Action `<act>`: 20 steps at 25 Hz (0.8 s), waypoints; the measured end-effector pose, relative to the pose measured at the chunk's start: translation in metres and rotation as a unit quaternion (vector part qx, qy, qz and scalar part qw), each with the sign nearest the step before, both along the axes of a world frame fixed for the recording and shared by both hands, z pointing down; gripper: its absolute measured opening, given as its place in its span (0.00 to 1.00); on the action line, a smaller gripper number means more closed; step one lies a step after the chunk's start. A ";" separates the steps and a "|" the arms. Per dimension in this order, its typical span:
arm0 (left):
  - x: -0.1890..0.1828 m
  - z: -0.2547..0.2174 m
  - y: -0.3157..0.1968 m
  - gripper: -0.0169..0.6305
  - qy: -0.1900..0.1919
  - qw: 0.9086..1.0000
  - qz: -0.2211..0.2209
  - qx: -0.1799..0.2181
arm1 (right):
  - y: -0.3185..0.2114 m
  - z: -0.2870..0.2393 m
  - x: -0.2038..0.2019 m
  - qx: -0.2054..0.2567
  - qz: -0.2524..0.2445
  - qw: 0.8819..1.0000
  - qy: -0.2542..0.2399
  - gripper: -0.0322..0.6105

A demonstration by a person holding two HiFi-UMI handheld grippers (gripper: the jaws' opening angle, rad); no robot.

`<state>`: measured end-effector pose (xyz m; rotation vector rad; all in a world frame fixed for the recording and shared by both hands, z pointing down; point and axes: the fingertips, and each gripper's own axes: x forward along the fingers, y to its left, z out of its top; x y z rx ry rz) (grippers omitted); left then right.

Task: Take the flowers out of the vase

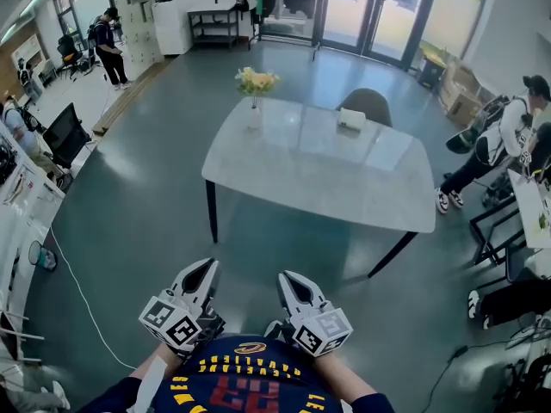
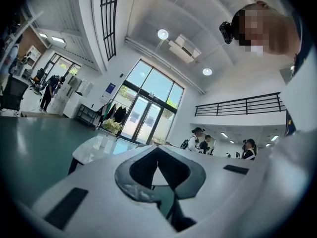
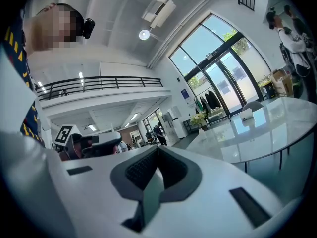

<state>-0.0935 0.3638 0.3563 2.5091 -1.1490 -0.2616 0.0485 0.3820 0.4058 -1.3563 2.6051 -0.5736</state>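
Observation:
Pale yellow flowers (image 1: 256, 81) stand in a clear glass vase (image 1: 255, 115) at the far left corner of a white table (image 1: 344, 188). Both grippers are held low and close to my body, well short of the table. My left gripper (image 1: 209, 266) is shut with nothing in it, and my right gripper (image 1: 285, 276) is likewise shut and empty. In the left gripper view the jaws (image 2: 157, 150) meet, with the flowers (image 2: 111, 126) small and far ahead. In the right gripper view the jaws (image 3: 157, 149) are closed, with the flowers (image 3: 199, 118) beyond the table's edge (image 3: 247, 138).
A small white box (image 1: 351, 119) lies on the table's far side, with a grey chair (image 1: 367, 103) behind it. People sit at the right (image 1: 499, 144), and one stands far left (image 1: 110, 46). Desks and a monitor (image 1: 65, 133) line the left. A cable (image 1: 77, 291) crosses the floor.

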 end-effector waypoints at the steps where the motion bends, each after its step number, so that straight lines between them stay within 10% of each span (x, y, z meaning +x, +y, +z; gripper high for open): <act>1: 0.005 0.000 -0.002 0.03 -0.002 1.000 -0.001 0.000 | -0.002 -0.002 0.005 0.001 -0.001 1.000 0.000 0.06; 20: 0.040 0.009 -0.016 0.03 -0.023 0.999 -0.016 -0.018 | -0.020 0.009 0.043 -0.011 -0.012 1.000 -0.023 0.06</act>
